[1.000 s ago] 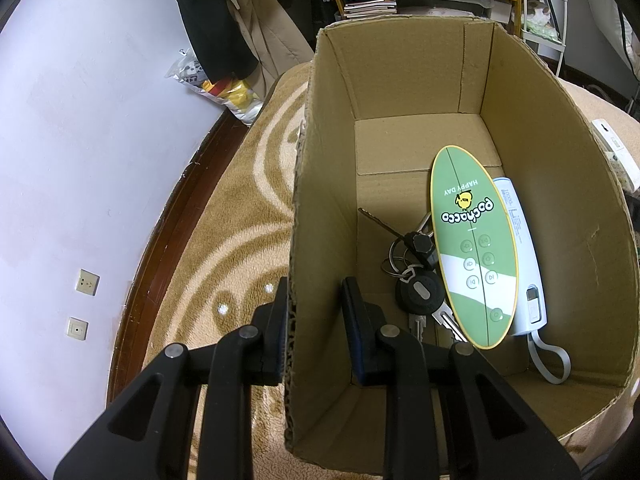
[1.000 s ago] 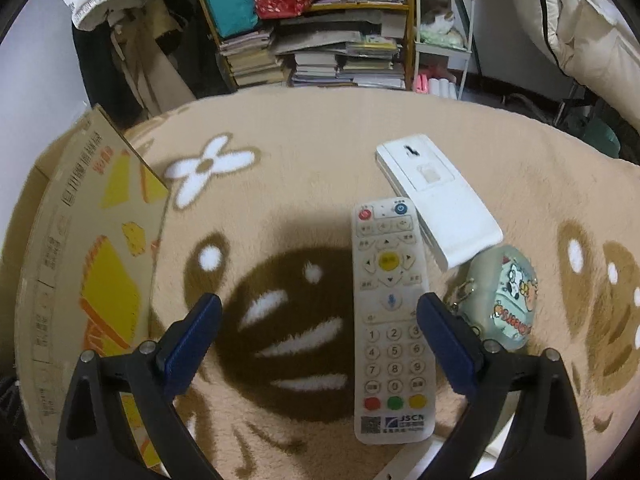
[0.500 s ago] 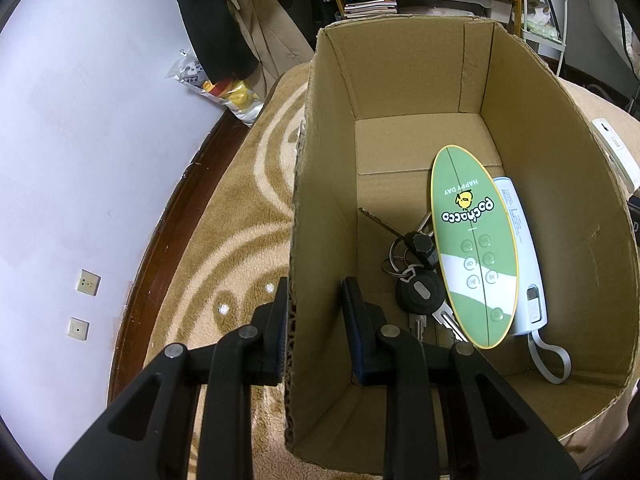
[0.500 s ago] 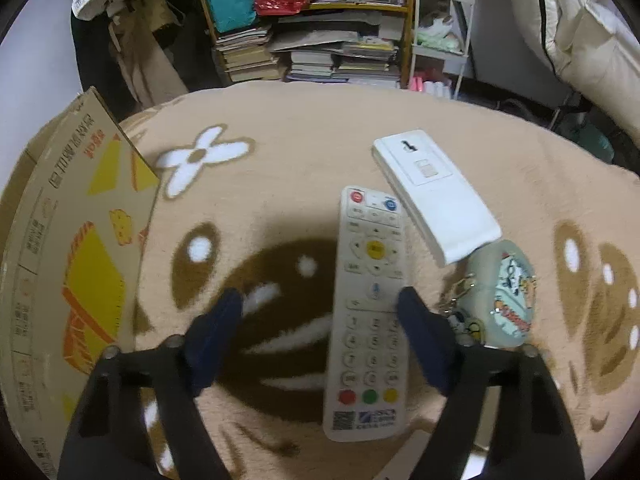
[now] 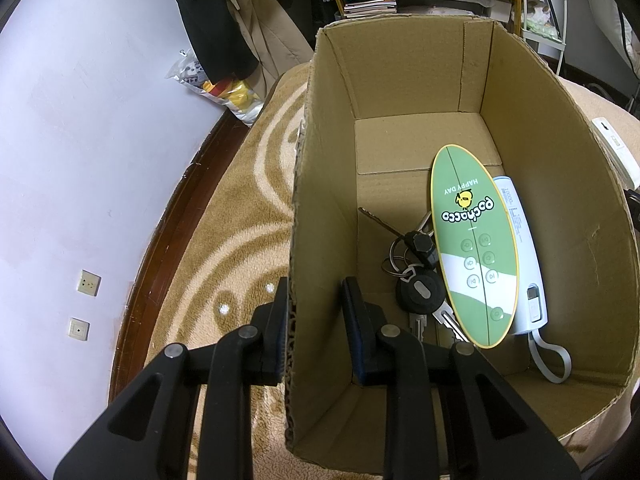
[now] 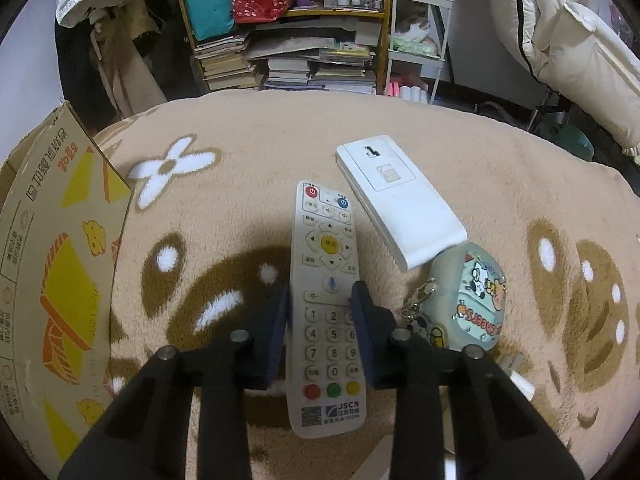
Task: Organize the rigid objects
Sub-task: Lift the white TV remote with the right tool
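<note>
Two jaws of my right gripper [image 6: 320,312] straddle the remote [image 6: 328,304], closed against its long edges near the number keys; I judge them pinching it, though it lies flat on the blanket [image 6: 400,128] and is not yet lifted. It is a slim, stiff plastic bar, probably light, with smooth rounded sides that could slip, so a hold across its width near the middle, where I am now, should keep it from tipping at either end. Its buttons face up; squeezing the edges spares them.

Just beside its top right lies a white flat device [image 6: 400,208], its near corner resting over a small cartoon pouch [image 6: 474,300] with a key ring. Both are close to my right jaw, so a straight lift is wiser than a sideways drag.

At the left stands the box [image 6: 60,264], printed side toward me. My left gripper [image 5: 316,312] is clamped on the box [image 5: 304,208] wall, one jaw outside and one inside, steadying it. Inside already lie a green oval card [image 5: 472,248], a white power bank [image 5: 524,264] under its edge, and a bunch of keys [image 5: 416,268]. The far half of the floor is bare, which looks the best place for the remote, laid lengthwise.
</note>
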`<action>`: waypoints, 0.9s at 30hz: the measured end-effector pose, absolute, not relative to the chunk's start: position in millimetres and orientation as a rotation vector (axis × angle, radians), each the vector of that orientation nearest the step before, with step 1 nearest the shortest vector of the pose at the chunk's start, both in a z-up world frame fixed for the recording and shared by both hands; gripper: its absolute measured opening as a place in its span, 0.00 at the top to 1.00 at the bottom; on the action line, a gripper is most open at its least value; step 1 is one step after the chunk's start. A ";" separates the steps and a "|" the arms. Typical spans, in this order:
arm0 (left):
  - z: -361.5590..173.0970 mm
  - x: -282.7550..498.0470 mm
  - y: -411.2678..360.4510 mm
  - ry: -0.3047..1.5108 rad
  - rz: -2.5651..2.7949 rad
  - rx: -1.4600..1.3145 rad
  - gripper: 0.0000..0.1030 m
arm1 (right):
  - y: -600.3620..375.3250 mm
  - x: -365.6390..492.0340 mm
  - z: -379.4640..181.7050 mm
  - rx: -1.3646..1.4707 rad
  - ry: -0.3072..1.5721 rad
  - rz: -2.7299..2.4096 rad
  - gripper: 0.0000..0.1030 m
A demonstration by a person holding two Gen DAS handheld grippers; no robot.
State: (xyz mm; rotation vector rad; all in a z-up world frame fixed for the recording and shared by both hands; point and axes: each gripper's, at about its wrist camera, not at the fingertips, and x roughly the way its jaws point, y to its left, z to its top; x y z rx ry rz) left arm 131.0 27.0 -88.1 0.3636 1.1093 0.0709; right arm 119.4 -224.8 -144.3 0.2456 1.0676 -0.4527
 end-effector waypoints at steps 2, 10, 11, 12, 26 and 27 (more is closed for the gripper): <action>-87.9 131.3 28.0 1.109 0.071 0.364 0.76 | -227.0 118.2 -143.3 0.261 1.057 -0.450 0.69; -88.9 130.2 24.8 1.109 0.072 0.363 0.76 | -218.3 120.5 -129.2 0.257 1.018 -0.401 0.82; -88.9 130.2 24.9 1.109 0.072 0.363 0.76 | -216.4 121.0 -129.8 0.250 1.018 -0.402 0.82; -89.0 130.1 25.2 1.109 0.072 0.363 0.76 | -215.1 120.9 -129.5 0.247 1.013 -0.404 0.83; -89.0 129.7 24.7 1.109 0.072 0.364 0.76 | -200.5 124.3 -94.1 0.301 0.916 -0.321 0.99; -89.2 129.5 25.4 1.108 0.073 0.364 0.76 | -199.0 123.0 -89.6 0.316 0.896 -0.299 0.99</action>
